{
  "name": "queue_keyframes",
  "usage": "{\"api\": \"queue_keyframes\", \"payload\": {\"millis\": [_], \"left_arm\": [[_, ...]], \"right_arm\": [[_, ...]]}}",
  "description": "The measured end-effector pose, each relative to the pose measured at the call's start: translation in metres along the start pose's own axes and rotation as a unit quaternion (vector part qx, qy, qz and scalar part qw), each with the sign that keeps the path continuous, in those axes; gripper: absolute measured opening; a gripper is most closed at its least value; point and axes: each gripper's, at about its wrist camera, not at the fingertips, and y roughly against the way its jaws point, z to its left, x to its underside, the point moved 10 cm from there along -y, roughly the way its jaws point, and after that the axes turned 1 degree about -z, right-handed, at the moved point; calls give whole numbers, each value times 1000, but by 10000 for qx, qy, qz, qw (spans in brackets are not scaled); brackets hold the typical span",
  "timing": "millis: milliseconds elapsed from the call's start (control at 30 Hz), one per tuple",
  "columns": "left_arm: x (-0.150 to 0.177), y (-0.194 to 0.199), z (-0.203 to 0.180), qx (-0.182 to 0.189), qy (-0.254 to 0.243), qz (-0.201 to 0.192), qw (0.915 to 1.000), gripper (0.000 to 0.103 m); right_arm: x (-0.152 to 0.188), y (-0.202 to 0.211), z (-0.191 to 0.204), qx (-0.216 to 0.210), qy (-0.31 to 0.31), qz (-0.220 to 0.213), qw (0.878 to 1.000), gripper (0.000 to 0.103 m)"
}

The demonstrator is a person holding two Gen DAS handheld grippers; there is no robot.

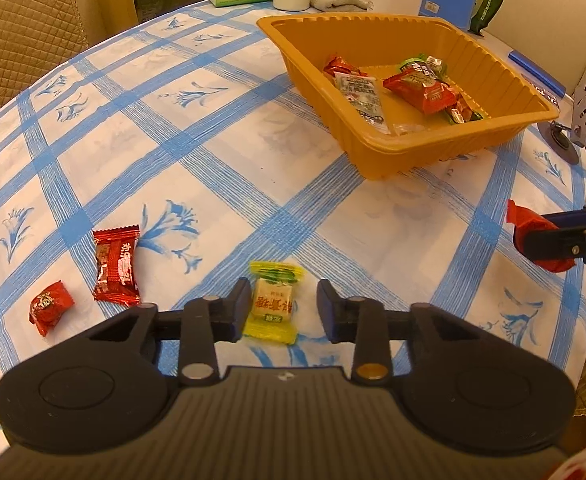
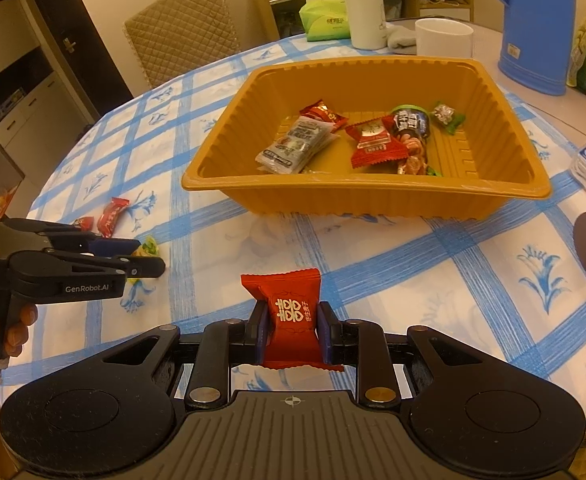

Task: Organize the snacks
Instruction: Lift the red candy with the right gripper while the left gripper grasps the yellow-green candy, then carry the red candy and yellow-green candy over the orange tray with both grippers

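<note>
- left gripper [image 1: 283, 306], lower centre of its view, stands spread wide around a yellow-wrapped candy [image 1: 273, 305] lying on the blue-checked tabletop [image 1: 229, 184].
- right gripper [image 2: 291, 334] is clamped on a red foil-wrapped candy [image 2: 289, 312], low centre.
- orange ribbed plastic tray [image 2: 333, 194] holding snacks sits at upper centre.

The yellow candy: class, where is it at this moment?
In the left wrist view the yellow candy lies on the tablecloth between the open left gripper fingers, right of two red candies.

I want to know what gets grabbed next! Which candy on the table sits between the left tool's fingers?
The yellow candy. It lies between the open left tool; the two red candies lie off to its left.
</note>
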Motion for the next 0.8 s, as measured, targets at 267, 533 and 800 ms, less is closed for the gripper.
{"api": "queue_keyframes", "payload": {"millis": [267,533,800], "left_arm": [[4,4,-2,-25,215,36,9998,18],[13,19,-8,7,418,39,9991,18],[10,44,-13,-8,567,-145,9983,18]], "right_arm": [[2,8,2,-57,58,-50,10000,26],[0,16,6,-120,140,-136,9997,26],[-6,25,9,-217,228,-250,9992,26]]}}
